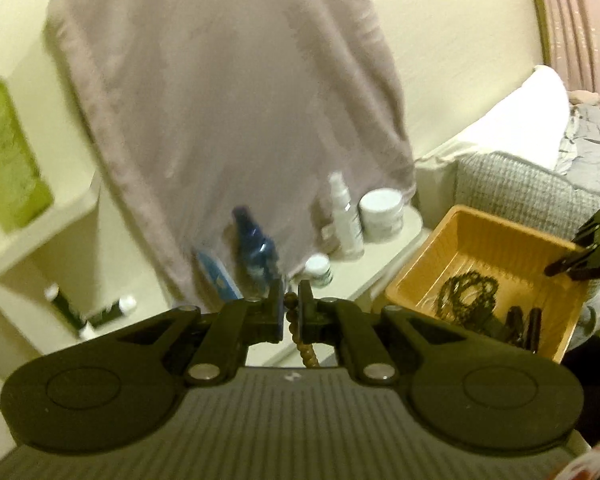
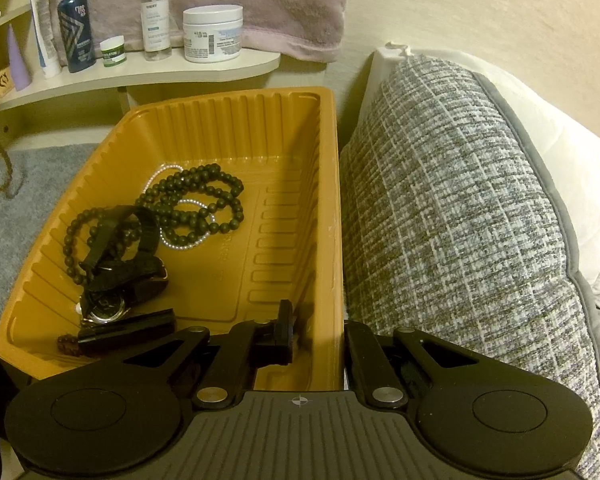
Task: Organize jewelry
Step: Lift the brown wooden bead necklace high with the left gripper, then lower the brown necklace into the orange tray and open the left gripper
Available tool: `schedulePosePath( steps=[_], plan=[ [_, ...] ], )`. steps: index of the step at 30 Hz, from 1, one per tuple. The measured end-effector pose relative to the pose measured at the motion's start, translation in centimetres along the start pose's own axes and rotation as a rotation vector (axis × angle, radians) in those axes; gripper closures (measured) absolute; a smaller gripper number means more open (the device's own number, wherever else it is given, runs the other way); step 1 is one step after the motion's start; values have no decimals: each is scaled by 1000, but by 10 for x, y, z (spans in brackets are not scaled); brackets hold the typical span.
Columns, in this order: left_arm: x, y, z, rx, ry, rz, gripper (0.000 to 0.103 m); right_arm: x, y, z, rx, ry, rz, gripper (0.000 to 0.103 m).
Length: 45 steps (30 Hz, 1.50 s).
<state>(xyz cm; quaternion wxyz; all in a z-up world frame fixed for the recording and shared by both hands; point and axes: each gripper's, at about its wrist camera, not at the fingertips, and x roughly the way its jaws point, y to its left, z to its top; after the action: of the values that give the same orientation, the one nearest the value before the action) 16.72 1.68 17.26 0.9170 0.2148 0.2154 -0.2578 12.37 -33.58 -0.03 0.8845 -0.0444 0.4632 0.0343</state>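
Brown bead strand (image 1: 291, 322) pinched in left gripper (image 1: 291, 304), lower end hidden; right gripper (image 2: 316, 324) clamped on tray wall (image 2: 338, 240).

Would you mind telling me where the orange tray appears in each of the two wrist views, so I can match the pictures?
Left wrist view: the orange tray sits at lower right, right of the left gripper, dark beads inside.
Right wrist view: the orange tray fills the centre and left; the right gripper is shut on its near right wall.
Shared landmark: the white jar on the shelf behind the tray.
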Motion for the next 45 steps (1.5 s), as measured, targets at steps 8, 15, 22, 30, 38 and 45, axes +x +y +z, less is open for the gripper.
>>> schedulePosePath(
  steps=[8,15,22,30,38,45],
  plan=[
    [-8,-24,45,65,-80,-97,97,-2,1,0,-1,-1,1,96],
    [1,-61,83,124,-145,-212,97,-2,2,0,-7,-4,3,96],
    [24,-102,101,159,-150,-340,97,-2,3,0,-9,-4,3,96],
    [58,-143,98,227,-82,-431,97,-2,3,-1,-7,-5,3,96],
    [103,-168,85,246,-17,-427,97,-2,3,-2,-2,-7,4,96],
    [130,-173,72,225,40,-435,97,-2,3,-3,2,-7,4,96]
  ],
)
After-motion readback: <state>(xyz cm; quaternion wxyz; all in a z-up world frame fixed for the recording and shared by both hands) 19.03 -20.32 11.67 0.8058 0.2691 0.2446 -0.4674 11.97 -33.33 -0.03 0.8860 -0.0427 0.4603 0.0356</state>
